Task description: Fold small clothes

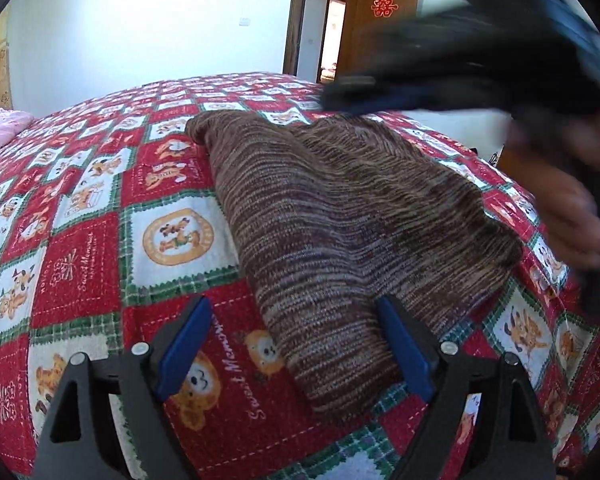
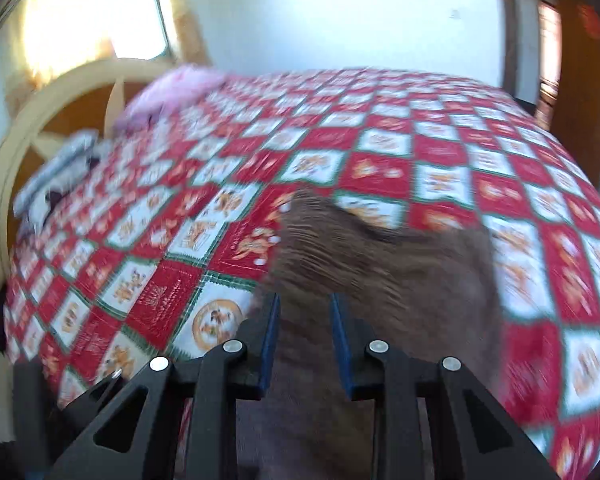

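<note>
A brown striped knit garment (image 1: pixel 340 216) lies folded lengthwise on the red patchwork bedspread (image 1: pixel 88 248). My left gripper (image 1: pixel 296 344) is open, its blue pads either side of the garment's near end, low over the bed. My right gripper (image 1: pixel 348 88) shows blurred in the left wrist view, above the garment's far right part. In the right wrist view the right gripper (image 2: pixel 304 336) is partly open above the blurred brown garment (image 2: pixel 380 272), with nothing between its pads.
A pink pillow (image 2: pixel 172 92) and a grey cloth (image 2: pixel 56 168) lie near the wooden headboard (image 2: pixel 60 96). An open wooden door (image 1: pixel 384 12) stands behind the bed. The bedspread (image 2: pixel 440 152) stretches wide around the garment.
</note>
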